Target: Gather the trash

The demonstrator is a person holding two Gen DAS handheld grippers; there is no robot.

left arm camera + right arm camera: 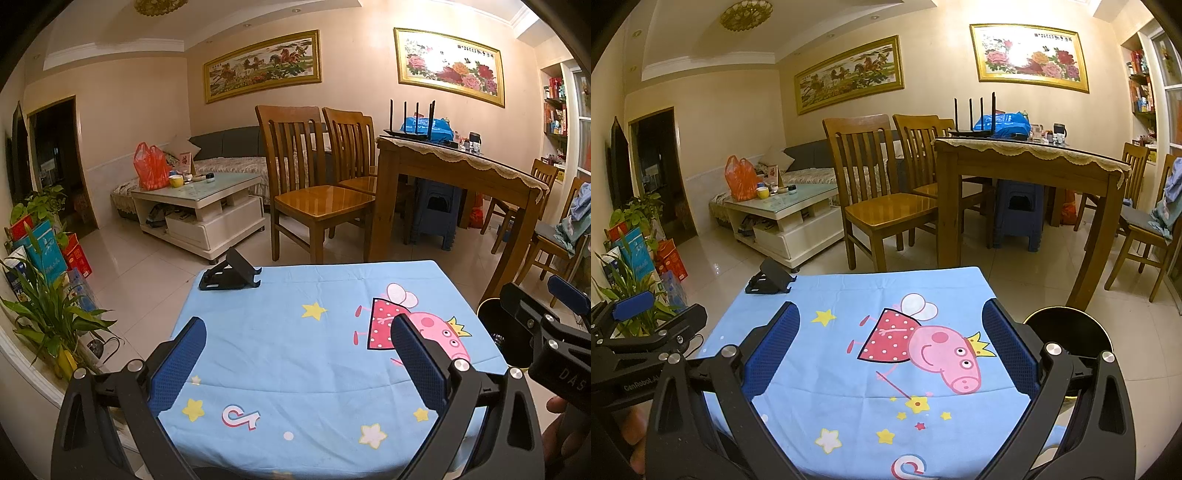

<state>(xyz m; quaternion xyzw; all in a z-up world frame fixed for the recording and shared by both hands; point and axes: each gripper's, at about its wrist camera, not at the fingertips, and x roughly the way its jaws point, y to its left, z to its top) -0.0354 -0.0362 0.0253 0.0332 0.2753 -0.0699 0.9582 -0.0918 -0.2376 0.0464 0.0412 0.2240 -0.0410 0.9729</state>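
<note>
We see no trash on the surface in either view, so we can't say if collecting is done or hasn't begun; our guess is it's at one end of the job, w/ nothing in hand. The left gripper has its pads spread wide & empty over the blue cartoon cloth; the right gripper is likewise spread wide, holding nothing. The task's thing, the trash, isn't visible anywhere on the cloth. The likely target is the black round bin, standing on the floor just beside the surface's right edge, its inside too dark to tell if anything's in it. The only item on the cloth is a black phone stand at the far left corner from the pig print. Beyond the surface, going away from us: a wooden chair w/ more behind it, a dining table to its right carrying a router & a blue bag, a white coffee table to its left w/ an orange bag & cups, then a sofa against the wall under two framed pictures. Potted plants & boxes line the floor left of the surface. If trash is left, we'd look there or on the coffee table.
</note>
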